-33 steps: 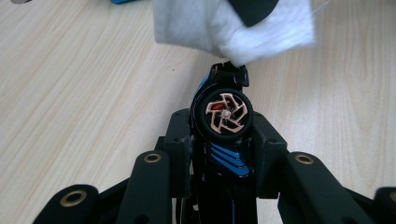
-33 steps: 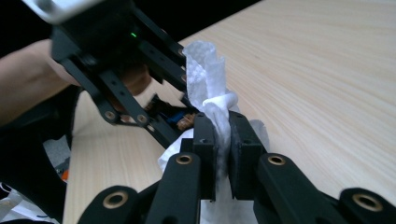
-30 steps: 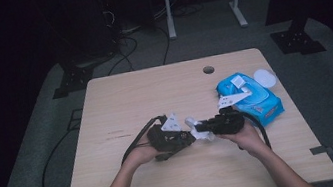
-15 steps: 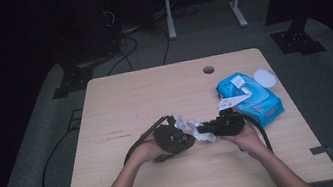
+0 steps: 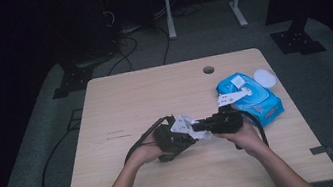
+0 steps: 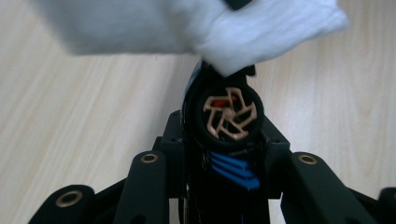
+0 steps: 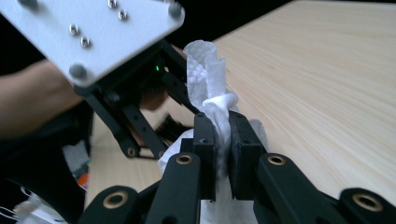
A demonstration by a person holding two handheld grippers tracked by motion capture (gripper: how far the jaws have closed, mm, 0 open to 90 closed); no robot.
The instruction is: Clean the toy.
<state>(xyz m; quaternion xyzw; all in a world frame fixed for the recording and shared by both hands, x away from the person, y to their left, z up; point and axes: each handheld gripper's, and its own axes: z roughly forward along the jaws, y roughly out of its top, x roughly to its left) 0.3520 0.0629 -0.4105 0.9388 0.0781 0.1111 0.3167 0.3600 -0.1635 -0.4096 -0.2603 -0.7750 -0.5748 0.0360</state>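
Little has changed on the wooden surface (image 5: 130, 99) in the past second. Your forearms still come in from the near edge, and the two tools still meet nose to nose in the middle of its near half. Only the white sheet between them has bunched and shifted a little. That suggests the cleaning is under way rather than starting or ending.

The blue pack of wipes (image 5: 251, 98) lies unmoved at your right, well clear of the work. A small white round piece (image 5: 264, 77) sits just beyond its far corner.

Your left hand-held gripper (image 6: 229, 140) is clenched around a black object (image 6: 229, 116). The object stands up between the jaws and shows a round face with a copper-coloured swirl, with blue stripes lower down. What the object is cannot be told from here.

Your right hand-held gripper (image 7: 223, 126) is clamped tight on a white wipe (image 7: 205, 70). Its jaws are nearly together, and the sheet is pinched between them and curls up above the tips. In the left gripper view the wipe (image 6: 261, 37) drapes across the top of the frame and touches the upper edge of the black object. The rubbing looks to be at that end, with the rest of the face likely yet to be covered.
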